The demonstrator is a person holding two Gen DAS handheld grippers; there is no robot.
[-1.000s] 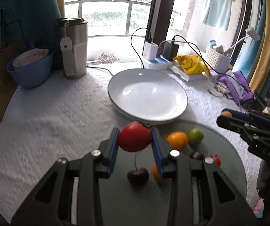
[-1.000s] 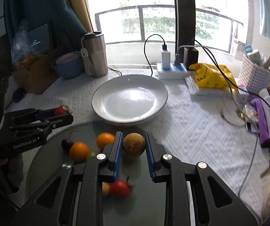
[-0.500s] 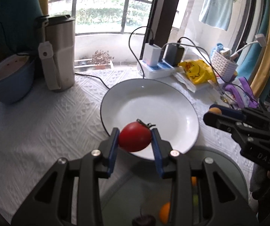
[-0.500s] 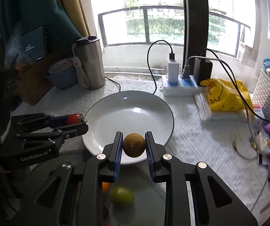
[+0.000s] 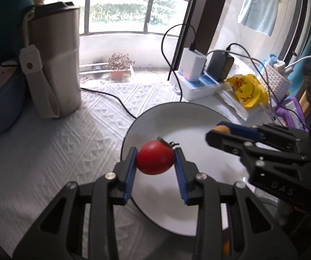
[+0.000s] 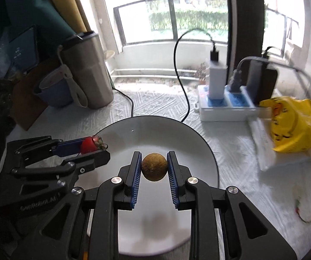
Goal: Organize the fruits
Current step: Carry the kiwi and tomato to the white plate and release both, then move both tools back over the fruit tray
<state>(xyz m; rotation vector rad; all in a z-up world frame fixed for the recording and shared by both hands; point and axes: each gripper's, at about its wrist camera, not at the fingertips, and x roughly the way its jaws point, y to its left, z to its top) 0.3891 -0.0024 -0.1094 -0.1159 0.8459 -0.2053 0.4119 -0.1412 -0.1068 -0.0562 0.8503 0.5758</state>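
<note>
Gripping a glossy red tomato (image 5: 155, 160) in the left gripper (image 5: 155, 162), a dull brown round fruit (image 6: 154, 166) clamped in the right gripper (image 6: 154, 169). Hovering over the white plate (image 6: 177, 134) now, moved forward off the grey tray of fruit.

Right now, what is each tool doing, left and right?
Left tool: closed on the round red tomato, above the white plate.
Right tool: closed on the small round brown fruit.

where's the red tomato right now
The red tomato is clamped in the left gripper, held over the left part of the white plate; the right wrist view shows it left of the brown fruit.
</note>
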